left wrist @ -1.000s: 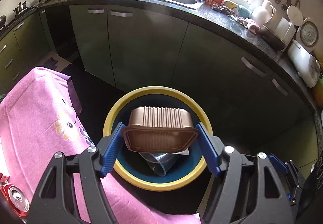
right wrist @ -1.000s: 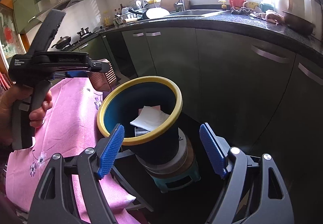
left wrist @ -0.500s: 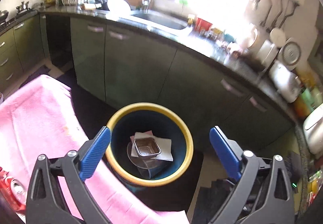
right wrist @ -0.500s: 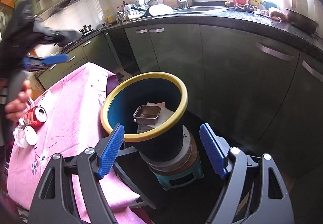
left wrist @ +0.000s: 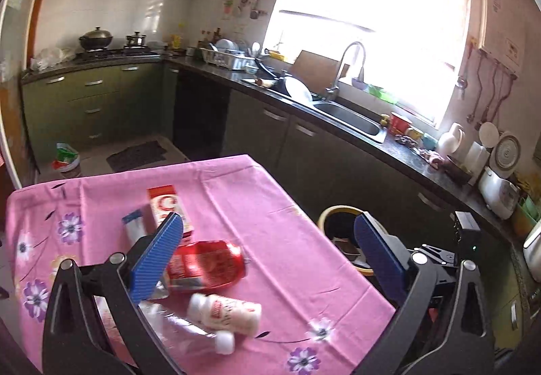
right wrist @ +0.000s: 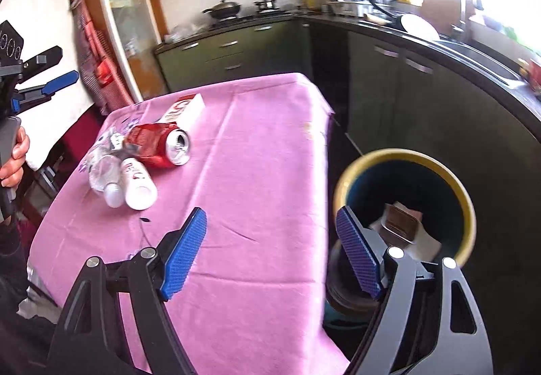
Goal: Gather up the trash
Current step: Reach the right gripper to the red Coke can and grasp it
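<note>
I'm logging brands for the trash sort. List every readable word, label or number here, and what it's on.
Carton: a large red "C"-like mark; small print unreadable.
Red can: label blurred.
White bottle: red print blurred.
Wall notices: too small.

Home kitchen, sink [left wrist: 350, 118], stove pots [left wrist: 95, 38], green cabinets [left wrist: 88, 101]

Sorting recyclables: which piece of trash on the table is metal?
The crushed red can, lying on its side with its silver top showing; the bottles beside it are plastic.
</note>
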Tool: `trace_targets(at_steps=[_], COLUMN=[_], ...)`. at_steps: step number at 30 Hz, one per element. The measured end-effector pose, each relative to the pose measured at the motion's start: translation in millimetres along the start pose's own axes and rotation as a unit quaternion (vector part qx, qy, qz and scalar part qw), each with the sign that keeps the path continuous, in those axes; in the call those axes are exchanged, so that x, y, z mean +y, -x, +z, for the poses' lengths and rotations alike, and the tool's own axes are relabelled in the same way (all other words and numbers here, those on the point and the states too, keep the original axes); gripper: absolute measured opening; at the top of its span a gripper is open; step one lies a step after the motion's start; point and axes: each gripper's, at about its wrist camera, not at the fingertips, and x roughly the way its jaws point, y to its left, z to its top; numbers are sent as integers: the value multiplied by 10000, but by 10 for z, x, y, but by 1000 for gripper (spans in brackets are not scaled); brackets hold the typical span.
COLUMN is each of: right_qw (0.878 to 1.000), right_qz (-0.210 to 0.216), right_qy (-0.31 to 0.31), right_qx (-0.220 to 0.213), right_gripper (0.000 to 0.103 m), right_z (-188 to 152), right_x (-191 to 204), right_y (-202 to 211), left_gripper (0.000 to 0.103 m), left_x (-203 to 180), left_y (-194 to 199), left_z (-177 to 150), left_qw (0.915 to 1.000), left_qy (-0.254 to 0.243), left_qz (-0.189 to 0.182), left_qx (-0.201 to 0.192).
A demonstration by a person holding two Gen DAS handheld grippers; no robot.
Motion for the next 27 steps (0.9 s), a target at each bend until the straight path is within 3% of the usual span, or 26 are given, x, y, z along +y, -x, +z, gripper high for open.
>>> trace_targets(at_steps=[3, 6, 13, 20, 23, 27], right_qw=[9968, 9855, 9293, 8894, 8794, 8761], right_qz=[561, 946, 1510, 1770, 1866, 1923], right_qy=[552, 1377, 3172, 3908, 4039, 4052], right_qx=[124, 287, 1138, 1579, 1696, 1768], right_gripper=[78, 79, 83, 88, 88, 88], right_z=[232, 483, 923, 1019, 974, 944], right_x=[370, 715, 1286, 1411, 1434, 1466], right_y=[-295, -610, -1384, -1784, -1879, -2061], left_gripper=[97, 97, 97, 97, 97, 97], left_x=[299, 499, 650, 618, 617, 606], left_y=[216, 381, 577, 519, 478, 420], left_z=[-99, -211, -356, -429, -443, -441], left_qw=[9996, 9988, 9964, 9966, 9966, 9965], left_qy=[162, 426, 746, 712, 721, 739], left_qz=[216, 228, 362, 416, 395, 363], left_qx=[-60, -101, -193, -15, 50, 113])
